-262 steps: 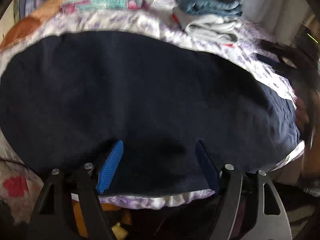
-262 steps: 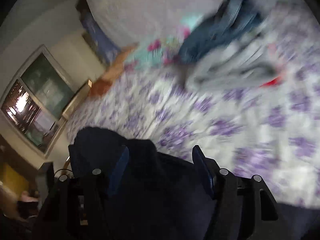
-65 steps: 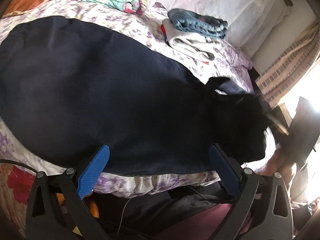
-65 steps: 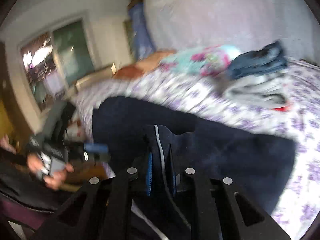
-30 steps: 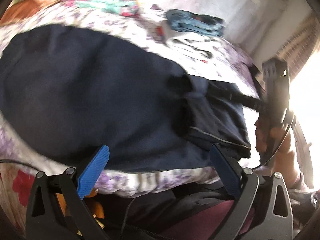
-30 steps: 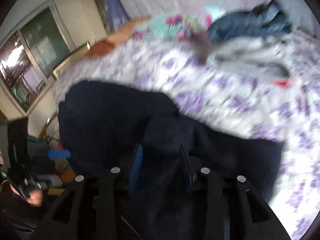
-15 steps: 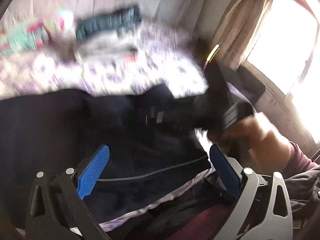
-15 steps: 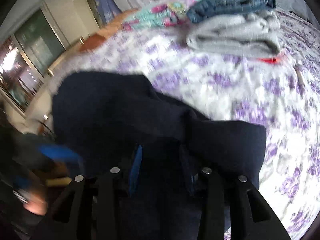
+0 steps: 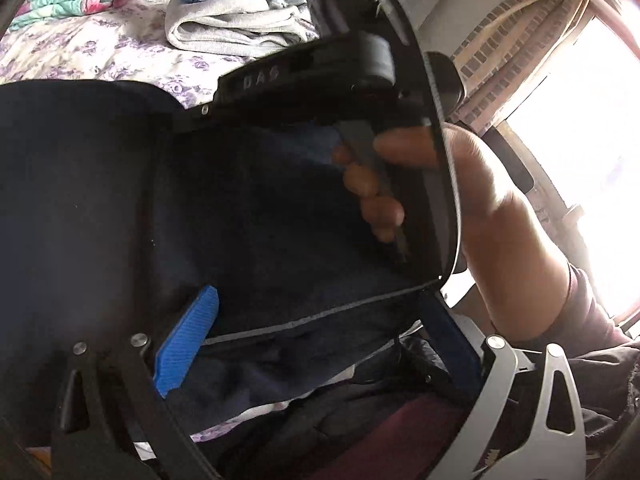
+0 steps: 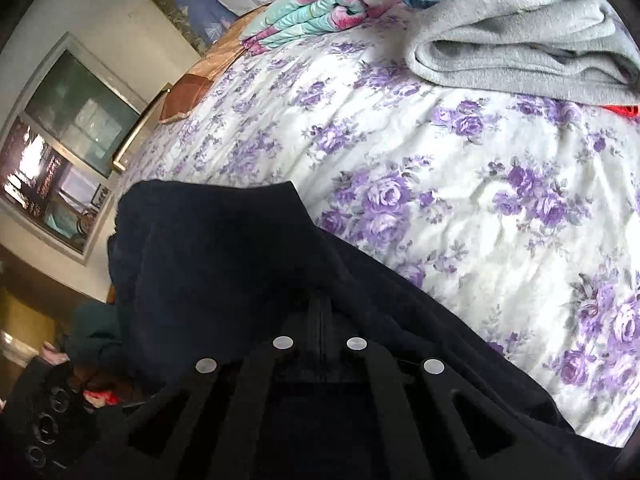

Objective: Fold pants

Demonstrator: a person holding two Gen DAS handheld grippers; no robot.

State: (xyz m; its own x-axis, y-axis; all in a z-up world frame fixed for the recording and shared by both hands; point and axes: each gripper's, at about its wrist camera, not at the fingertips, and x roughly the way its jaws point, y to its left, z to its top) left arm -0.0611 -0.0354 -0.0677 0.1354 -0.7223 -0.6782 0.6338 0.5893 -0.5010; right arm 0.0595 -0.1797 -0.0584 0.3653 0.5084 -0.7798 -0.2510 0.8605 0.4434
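My right gripper, low centre in its own view, is pressing its fingers together, clenched onto a dark fold of the navy pants; the jaws have just been closing on that cloth. The pants are spreading across the lower left of the frame over the purple-flowered bedsheet. My left gripper is hanging wide apart, blue pads gripping nothing, above the pants' piped edge. My right hand is filling the centre right. Folded grey and denim clothes are sitting top centre.
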